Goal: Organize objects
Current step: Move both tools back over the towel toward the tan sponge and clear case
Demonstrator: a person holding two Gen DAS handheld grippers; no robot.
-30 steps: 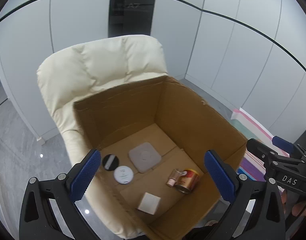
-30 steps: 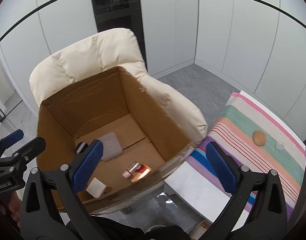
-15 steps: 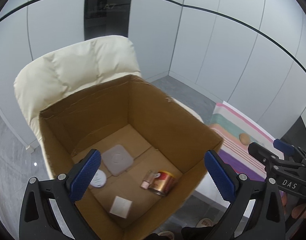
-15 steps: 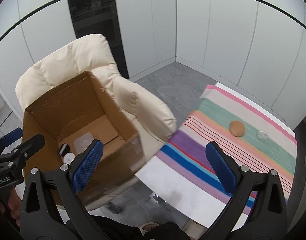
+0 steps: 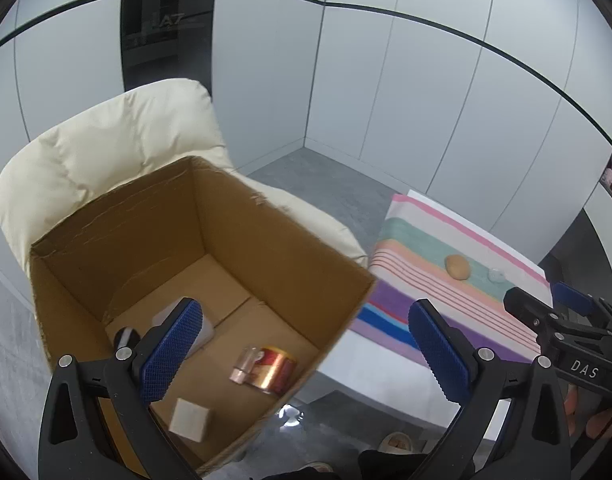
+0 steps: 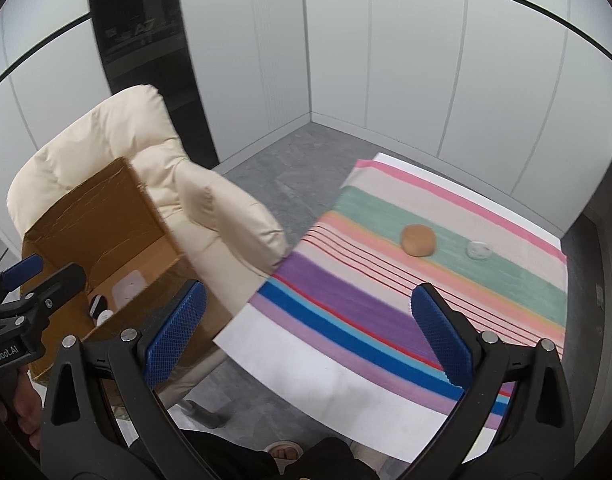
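My left hand-held gripper (image 5: 306, 354) and right hand-held gripper (image 6: 308, 336) both gape wide, empty. Only the left view shows the red can (image 5: 275, 368) inside the cardboard box (image 5: 290, 256); the right view shows the brown ball (image 6: 418, 240) on the desk (image 6: 346, 380) beside that box.

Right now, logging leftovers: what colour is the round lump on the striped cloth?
Tan-brown lump; right wrist view shows it best.

An open cardboard box (image 5: 266, 256) sits on the cream chair, holding a red-gold can (image 5: 276, 368) on its side, a white cube (image 5: 190, 420) and a grey square pad (image 6: 128, 284). On the striped tabletop lie a brown round lump (image 6: 418, 240) and, just beside it, a clear little disc (image 6: 480, 249).
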